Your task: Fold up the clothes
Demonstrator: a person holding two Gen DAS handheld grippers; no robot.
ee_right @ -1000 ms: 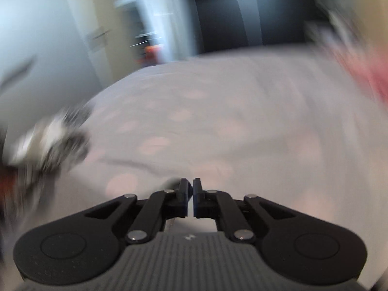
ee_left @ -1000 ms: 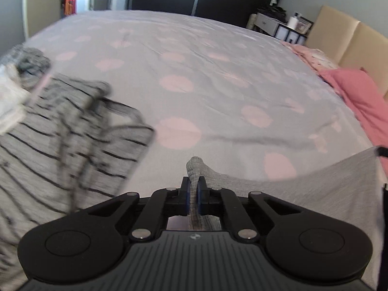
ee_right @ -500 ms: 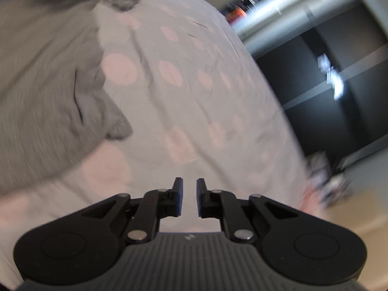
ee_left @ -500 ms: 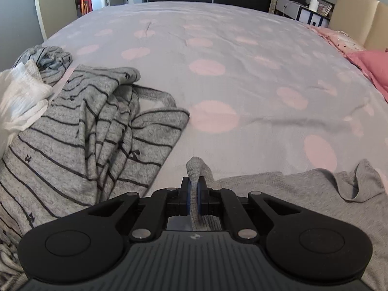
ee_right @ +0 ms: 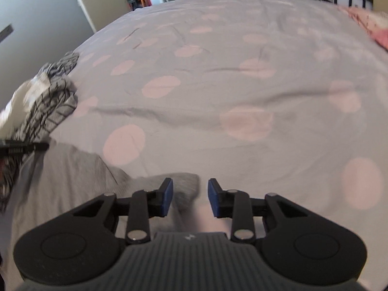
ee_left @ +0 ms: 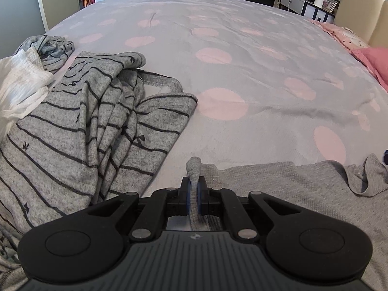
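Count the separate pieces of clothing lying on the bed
3, perhaps more underneath: plain grey garment nearest, pinched by the left gripper; striped grey garment left of it; white garment at the far left edge.

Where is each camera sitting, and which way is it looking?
Left wrist view: sits on the left tool, looking across the bed; its own pads pinch the plain grey garment.
Right wrist view: sits on the right tool, facing the same bed; its jaws are opening over a grey corner.
Both show the striped clothes and polka-dot cover.
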